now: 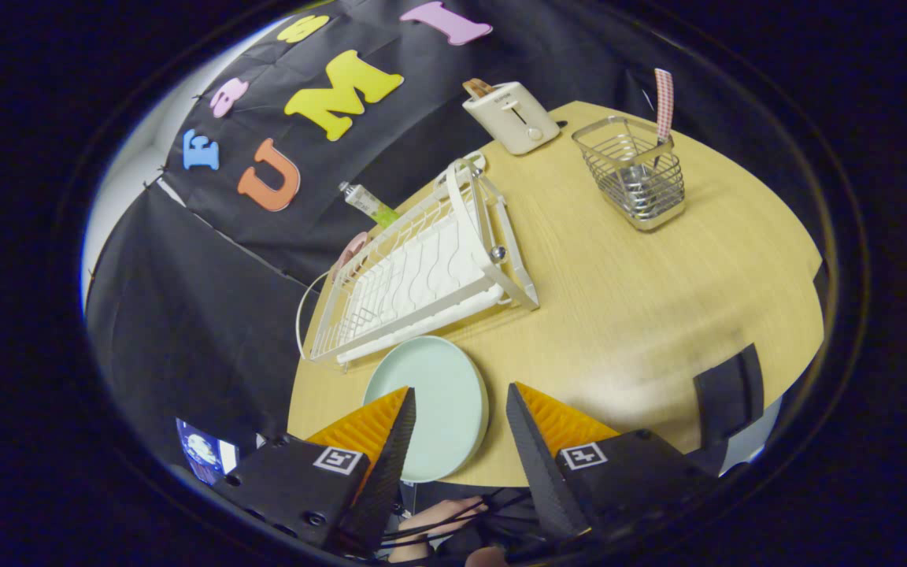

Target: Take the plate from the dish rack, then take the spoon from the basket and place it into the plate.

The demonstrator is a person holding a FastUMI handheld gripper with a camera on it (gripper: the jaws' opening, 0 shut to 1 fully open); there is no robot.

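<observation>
We hold the gripper (pixel 460 398) above the near edge of the table with its two fingers spread apart and nothing between them – no pad touches anything. Under the gap, and partly behind the left finger, lies the pale mint-green round plate (pixel 442 402), flat on the wood and just in front of the white wire dish rack (pixel 422 276), which looks empty. So the plate appears to be out of the rack already, and the spoon is what we go for next.

The spoon with the pink-and-white checked handle (pixel 664 102) stands nearly upright in the square chrome wire basket (pixel 631 173), well beyond the fingers on the far right of the table. We see the handle rising above the rim; the bowl end is lost among the wires. We judge it light, stiff and thin – easy to lift, but smooth enough to swivel or slip in a loose pinch. The best hold seems to be on the handle just above the basket's rim, pinched across its flat faces, then drawn straight up so it does not snag the wire. The plate looks hard and glazed, so the spoon may slide or clatter if dropped.

The round light-wood table (pixel 619 299) is smooth and level. Further back stand a cream-coloured toaster (pixel 512 116) and a small green-and-clear tube (pixel 368 203) by the rack, against the black cloth wall of the booth.
</observation>
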